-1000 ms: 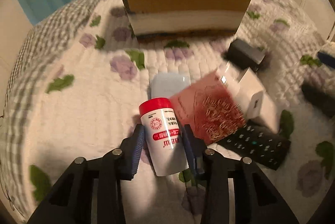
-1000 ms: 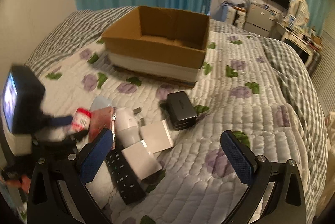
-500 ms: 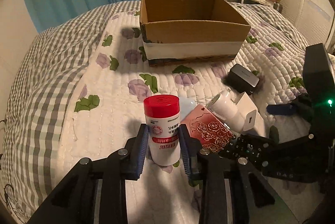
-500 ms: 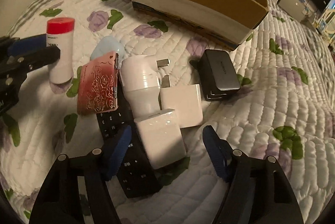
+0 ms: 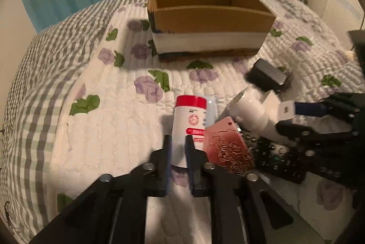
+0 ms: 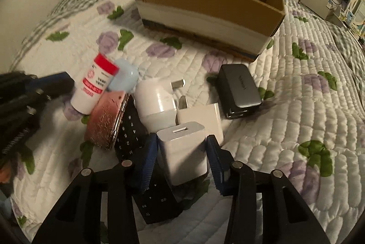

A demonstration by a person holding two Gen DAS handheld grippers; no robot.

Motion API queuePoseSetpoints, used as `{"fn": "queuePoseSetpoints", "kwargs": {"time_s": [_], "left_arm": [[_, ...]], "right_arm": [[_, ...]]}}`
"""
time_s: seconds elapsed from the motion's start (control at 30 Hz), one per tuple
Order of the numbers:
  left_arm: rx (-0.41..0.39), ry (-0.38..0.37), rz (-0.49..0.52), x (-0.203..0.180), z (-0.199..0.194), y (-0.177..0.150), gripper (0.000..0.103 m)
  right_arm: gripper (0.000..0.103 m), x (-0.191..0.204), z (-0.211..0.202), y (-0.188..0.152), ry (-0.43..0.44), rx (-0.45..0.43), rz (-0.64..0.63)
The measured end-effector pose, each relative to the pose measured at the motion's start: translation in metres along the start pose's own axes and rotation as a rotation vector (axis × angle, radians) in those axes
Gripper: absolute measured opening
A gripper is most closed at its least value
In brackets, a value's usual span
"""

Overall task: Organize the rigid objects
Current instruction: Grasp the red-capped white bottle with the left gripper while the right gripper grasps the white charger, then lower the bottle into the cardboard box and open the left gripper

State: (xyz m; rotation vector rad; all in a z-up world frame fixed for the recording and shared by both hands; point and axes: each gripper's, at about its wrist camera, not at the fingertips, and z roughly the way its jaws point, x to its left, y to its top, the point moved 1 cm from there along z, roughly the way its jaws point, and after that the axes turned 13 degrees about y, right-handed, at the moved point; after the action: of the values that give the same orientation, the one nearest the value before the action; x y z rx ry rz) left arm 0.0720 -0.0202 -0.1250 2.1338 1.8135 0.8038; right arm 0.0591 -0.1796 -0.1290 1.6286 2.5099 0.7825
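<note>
My left gripper (image 5: 177, 143) is shut on a white bottle with a red cap (image 5: 188, 125), held upright just over the quilt; it also shows in the right wrist view (image 6: 94, 86). My right gripper (image 6: 182, 148) is closed around a white charger block (image 6: 183, 148) that lies on a black remote (image 6: 146, 180); its pads touch or nearly touch the block's sides. An open cardboard box (image 5: 205, 16) (image 6: 205, 0) stands behind the pile.
The pile also holds a pink rose-patterned case (image 6: 105, 120), a pale blue case (image 6: 125, 75), a round white adapter (image 6: 155, 102), a flat white adapter (image 6: 203, 116) and a dark power bank (image 6: 239, 89). The bed's quilt (image 5: 91, 130) spreads left.
My left gripper has squeezed tighter on the bottle. My right gripper came down and closed from wide open onto the white charger block.
</note>
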Motion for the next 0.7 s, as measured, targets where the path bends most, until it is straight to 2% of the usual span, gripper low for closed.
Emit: {"fn": "queuePoseSetpoints", "kwargs": {"time_s": [0.03,0.07,0.2,0.3,0.33,0.37,0.47,0.57,0.7], "left_arm": [[0.006,0.006,0.006,-0.002,0.004,0.000,0.043],[0.012,0.008,0.012,-0.005,0.007,0.000,0.057],[0.028,0.050,0.022,-0.013,0.019,0.005,0.057],[0.072,0.058,0.011,-0.018,0.034,0.013,0.057],[0.084,0.058,0.010,-0.020,0.039,0.015,0.054],[0.086,0.047,0.008,-0.021,0.041,0.017,0.036],[0.088,0.032,-0.004,-0.022,0.039,0.018,0.036],[0.051,0.022,-0.031,-0.017,0.024,0.017,0.036],[-0.050,0.004,-0.052,-0.005,-0.008,0.029,0.036]], "right_arm": [[0.043,-0.001,-0.002,0.000,0.002,-0.003,0.000],[0.043,-0.001,-0.001,0.001,0.003,-0.004,0.000],[0.043,-0.004,-0.003,0.002,0.014,-0.008,0.005],[0.043,-0.005,-0.001,0.001,0.017,-0.002,0.009],[0.043,-0.006,0.000,0.000,0.017,-0.002,0.009],[0.043,-0.006,0.001,0.000,0.019,-0.002,0.012],[0.043,-0.006,0.001,0.000,0.023,-0.013,0.018],[0.042,-0.006,-0.009,-0.001,0.025,-0.057,0.021],[0.042,-0.003,-0.031,0.002,0.041,-0.138,0.032]]}}
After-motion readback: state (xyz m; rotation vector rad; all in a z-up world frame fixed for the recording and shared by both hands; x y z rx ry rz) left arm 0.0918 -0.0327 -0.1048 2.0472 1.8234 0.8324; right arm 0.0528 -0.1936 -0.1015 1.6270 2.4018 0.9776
